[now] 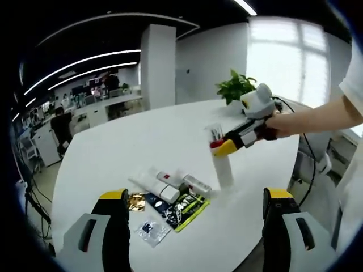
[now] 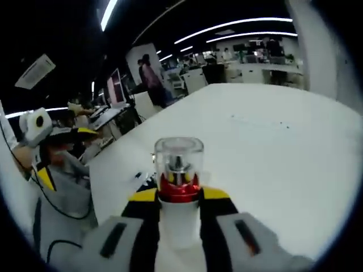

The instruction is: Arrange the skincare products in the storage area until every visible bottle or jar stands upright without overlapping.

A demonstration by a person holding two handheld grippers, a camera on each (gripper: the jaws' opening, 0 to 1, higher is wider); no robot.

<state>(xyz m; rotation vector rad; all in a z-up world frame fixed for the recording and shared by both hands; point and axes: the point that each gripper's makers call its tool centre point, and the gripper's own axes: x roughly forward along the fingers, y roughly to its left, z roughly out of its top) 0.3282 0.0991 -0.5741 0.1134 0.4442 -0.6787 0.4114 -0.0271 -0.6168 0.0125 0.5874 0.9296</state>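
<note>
Tall white pump bottle with red collar and clear cap is clamped upright by right gripper on white round table; left gripper is held agape.

The left gripper view sits back from the round white surface, looking across it toward a bright window, mid distance. The right gripper view is right up close behind a tall white pump bottle with a red collar and clear cap, facing the other way over the same surface. Both views share that bottle and the surface.
</note>
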